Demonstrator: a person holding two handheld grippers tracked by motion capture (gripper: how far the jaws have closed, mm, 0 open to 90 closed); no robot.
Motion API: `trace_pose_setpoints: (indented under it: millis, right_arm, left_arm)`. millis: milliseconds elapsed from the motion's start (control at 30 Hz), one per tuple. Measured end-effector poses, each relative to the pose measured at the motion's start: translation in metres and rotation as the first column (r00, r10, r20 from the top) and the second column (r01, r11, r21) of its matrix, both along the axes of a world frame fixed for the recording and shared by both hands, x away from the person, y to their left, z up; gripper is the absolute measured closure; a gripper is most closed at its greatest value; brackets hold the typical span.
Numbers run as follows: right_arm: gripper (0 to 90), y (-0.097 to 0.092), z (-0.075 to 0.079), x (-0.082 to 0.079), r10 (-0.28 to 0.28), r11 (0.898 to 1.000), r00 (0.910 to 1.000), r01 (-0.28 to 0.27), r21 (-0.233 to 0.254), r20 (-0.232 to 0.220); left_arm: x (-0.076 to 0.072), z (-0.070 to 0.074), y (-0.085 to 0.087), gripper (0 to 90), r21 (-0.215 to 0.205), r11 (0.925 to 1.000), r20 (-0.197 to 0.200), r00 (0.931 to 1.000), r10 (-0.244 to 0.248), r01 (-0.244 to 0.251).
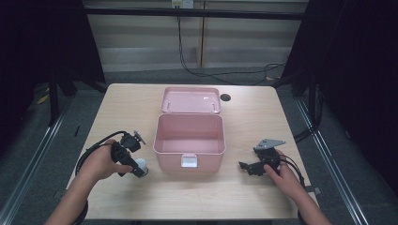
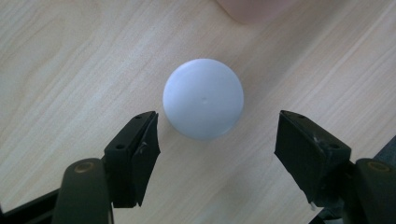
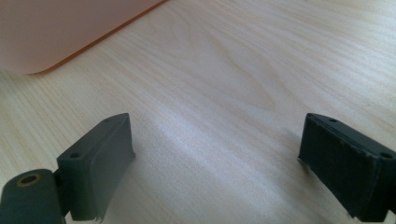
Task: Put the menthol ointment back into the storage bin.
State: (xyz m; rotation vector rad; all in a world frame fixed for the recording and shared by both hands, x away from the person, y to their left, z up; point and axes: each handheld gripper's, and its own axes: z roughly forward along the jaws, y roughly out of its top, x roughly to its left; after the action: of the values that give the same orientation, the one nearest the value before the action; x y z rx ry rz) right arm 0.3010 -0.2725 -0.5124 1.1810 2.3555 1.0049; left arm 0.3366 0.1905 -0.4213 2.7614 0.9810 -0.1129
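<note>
So this looks like the pick-up step: the left gripper (image 2: 217, 133) is lined up on the white ball (image 2: 203, 98), which sits on the wooden table (image 1: 253, 117) just to the left of the pink box (image 1: 188, 140), near its front corner. In the left gripper view the ball is a bit past the jaw tips and roughly centred between them, with clear wood showing on both sides, so the pads aren't touching it yet and nothing is gripped. The box has its lid (image 1: 191, 99) flipped back and looks empty inside, so my guess is the ball is headed in there. The right gripper (image 1: 248, 166) is parked on the other side of the box, jaws spread wide over bare table, holding nothing. Next move, I'd say: nudge the left one forward so the ball sits properly between the pads, then squeeze evenly. It's round and smooth, so an off-centre pinch could easily squirt it away across the table.
</note>
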Motion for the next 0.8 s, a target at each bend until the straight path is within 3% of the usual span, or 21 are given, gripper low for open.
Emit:
trace_pose_setpoints:
  millis: [533, 800]
  right_arm:
    - [9.1, 0.000, 0.000, 0.000, 0.000, 1.000, 1.0000, 0.000, 0.000, 0.000]
    - [9.2, 0.000, 0.000, 0.000, 0.000, 1.000, 1.0000, 0.000, 0.000, 0.000]
  left_arm:
    - [0.009, -0.006, -0.005, 35.9, 0.009, 0.9999, 0.005, 1.0000, 0.006, -0.006]
    - [0.013, -0.008, -0.005, 42.6, 0.003, 0.9989, 0.002, 0.9989, 0.047, -0.047]
